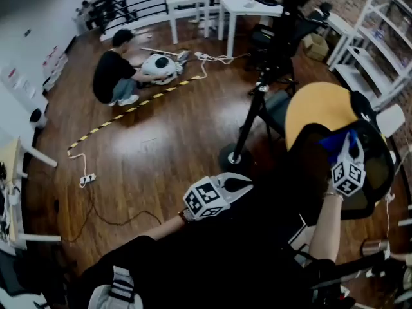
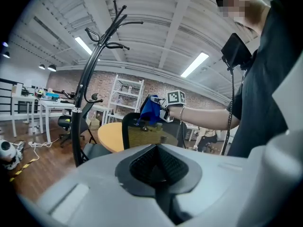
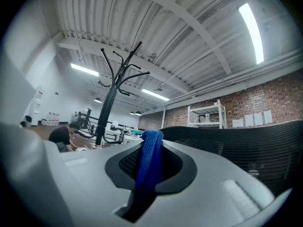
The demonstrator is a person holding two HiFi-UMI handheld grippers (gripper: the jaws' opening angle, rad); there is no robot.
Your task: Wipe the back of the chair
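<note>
The chair's black mesh back (image 1: 376,172) stands at the right of the head view, in front of a round yellow tabletop (image 1: 315,111). My right gripper (image 1: 351,145) is at the top edge of that back, shut on a blue cloth (image 1: 336,140). In the right gripper view the cloth (image 3: 150,150) hangs folded between the jaws of the right gripper (image 3: 149,169), with the mesh back (image 3: 255,145) just beyond. My left gripper (image 1: 248,185) hovers left of the chair, apart from it. In its own view the left gripper (image 2: 158,169) is shut with nothing in it, and the chair back (image 2: 142,135) and blue cloth (image 2: 149,110) show ahead.
A black coat stand (image 1: 257,102) with a round base (image 1: 233,159) rises just left of the chair. A person (image 1: 112,76) crouches on the wooden floor by a white device. White tables (image 1: 248,8) stand at the back, shelving (image 1: 380,44) at the right, a cable (image 1: 87,180) at the left.
</note>
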